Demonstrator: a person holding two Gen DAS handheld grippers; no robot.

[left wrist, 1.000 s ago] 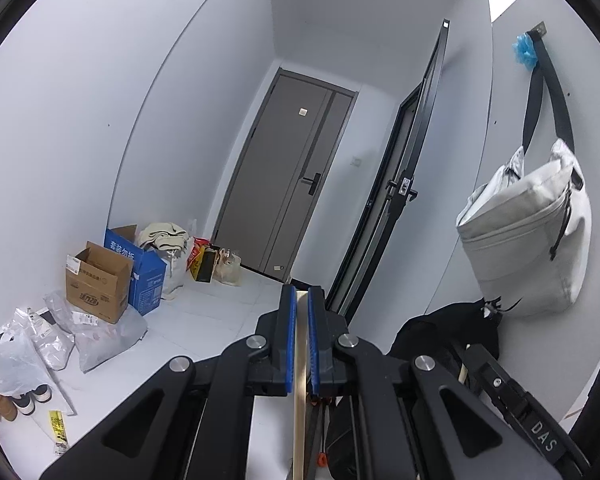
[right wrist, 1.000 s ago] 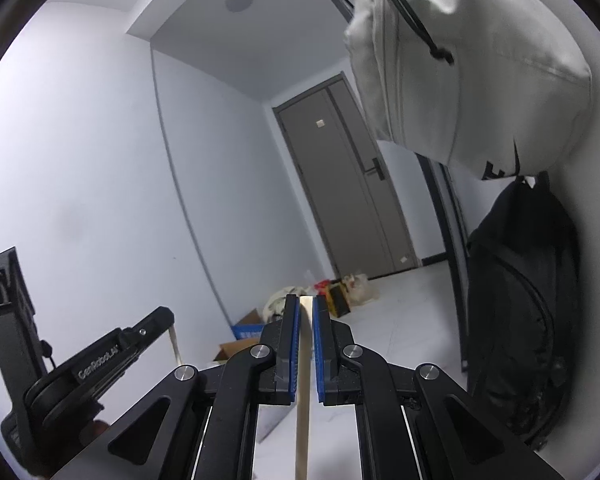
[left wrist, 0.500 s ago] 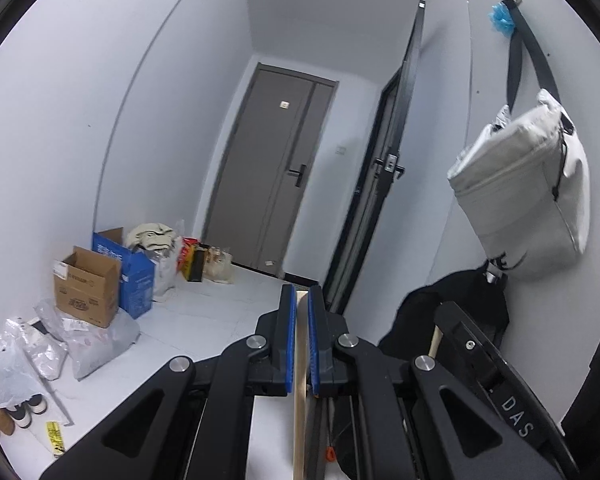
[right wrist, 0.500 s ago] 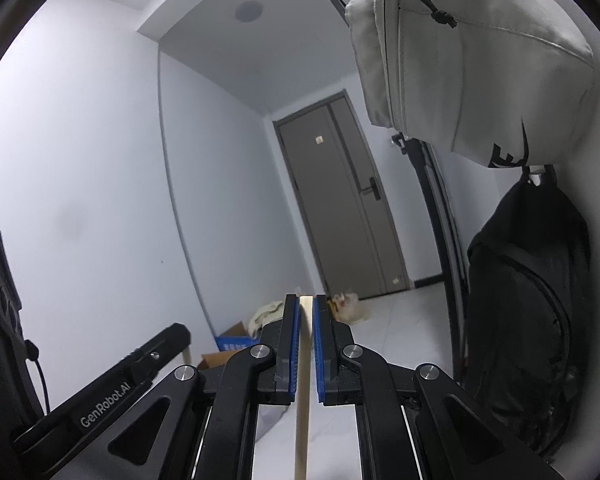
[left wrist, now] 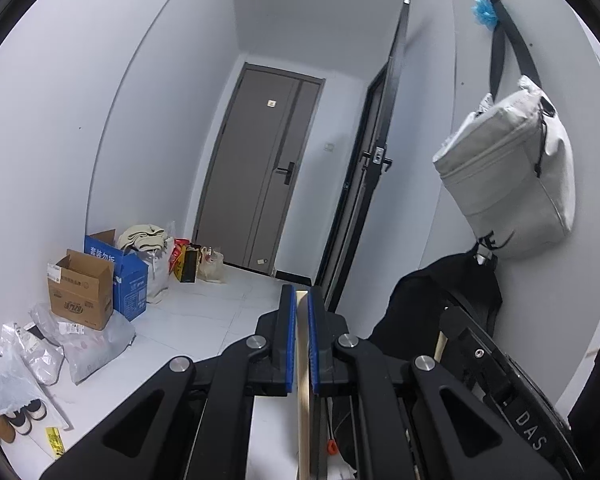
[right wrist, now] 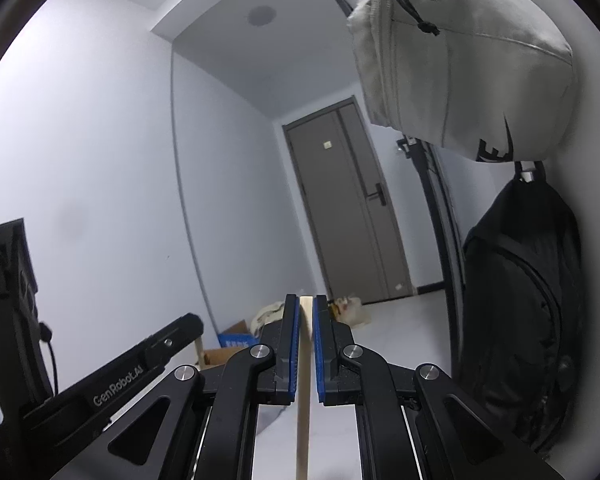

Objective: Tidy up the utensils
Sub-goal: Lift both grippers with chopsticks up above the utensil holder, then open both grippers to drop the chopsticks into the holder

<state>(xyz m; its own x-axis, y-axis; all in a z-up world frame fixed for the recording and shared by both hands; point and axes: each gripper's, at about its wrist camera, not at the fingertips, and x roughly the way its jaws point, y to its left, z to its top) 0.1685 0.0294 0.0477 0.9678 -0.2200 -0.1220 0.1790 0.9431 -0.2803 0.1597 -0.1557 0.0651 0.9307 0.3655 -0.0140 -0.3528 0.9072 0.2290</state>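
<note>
My left gripper [left wrist: 299, 296] is shut on a pale flat wooden stick [left wrist: 302, 400] that runs down between its blue pads and out of the frame's bottom. In the right wrist view, my right gripper [right wrist: 306, 304] is likewise shut on a second wooden stick [right wrist: 303, 420]. Both grippers point roughly level down a hallway. The right gripper [left wrist: 500, 384] shows at the lower right of the left wrist view. The left gripper [right wrist: 140, 364] shows at the lower left of the right wrist view. The lower ends of both sticks are hidden.
A grey door [left wrist: 264, 184] closes the hallway's far end and a black door [left wrist: 364, 184] stands open on the right. A grey bag [left wrist: 508, 176] and a black backpack [right wrist: 520, 320] hang on the right wall. Cardboard boxes [left wrist: 84, 288], plastic bags and shoes [left wrist: 16, 424] lie along the left wall.
Both hands have sunk a little and rolled slightly, so the hallway sits differently in each view. Each stick stays clamped.
</note>
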